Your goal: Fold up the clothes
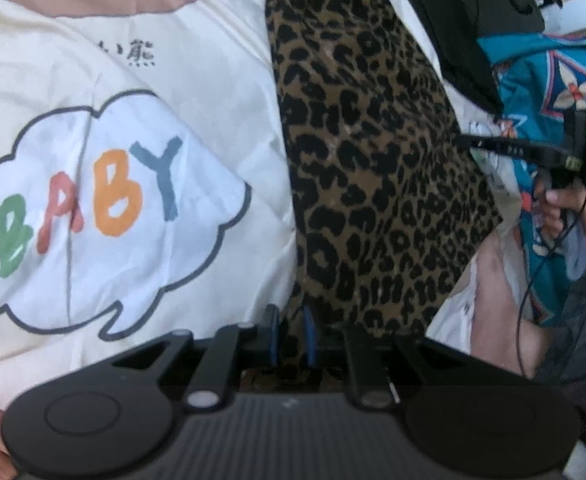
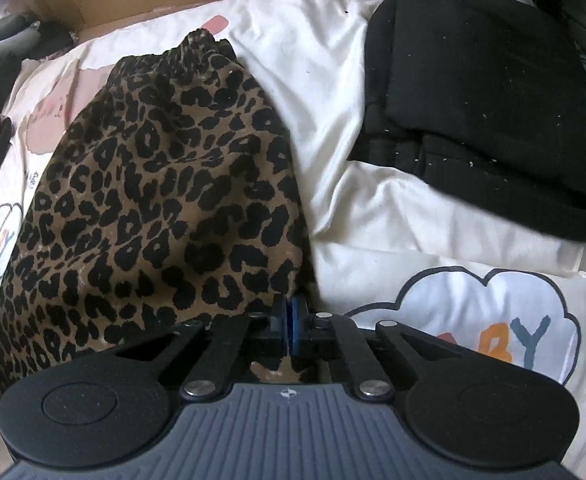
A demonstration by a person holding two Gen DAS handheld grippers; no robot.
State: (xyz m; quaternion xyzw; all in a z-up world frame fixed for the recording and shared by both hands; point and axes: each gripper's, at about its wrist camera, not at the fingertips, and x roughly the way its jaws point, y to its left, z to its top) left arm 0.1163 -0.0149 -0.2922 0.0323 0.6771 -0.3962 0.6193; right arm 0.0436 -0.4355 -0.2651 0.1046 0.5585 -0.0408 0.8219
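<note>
Right wrist view: right gripper (image 2: 290, 318) pinches leopard-print garment's (image 2: 161, 200) near edge; left gripper (image 1: 292, 334), jaws narrow, grips the same hem; thin fabric may slip.

White bedding (image 2: 333, 92) lies bare between the leopard-print garment (image 2: 165, 184) and black folded pile (image 2: 485, 100).

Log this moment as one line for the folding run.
step: folding leopard-print garment | left gripper: pinching its near edge | right gripper: shut at its near corner | surface: white BABY-print bedding
</note>
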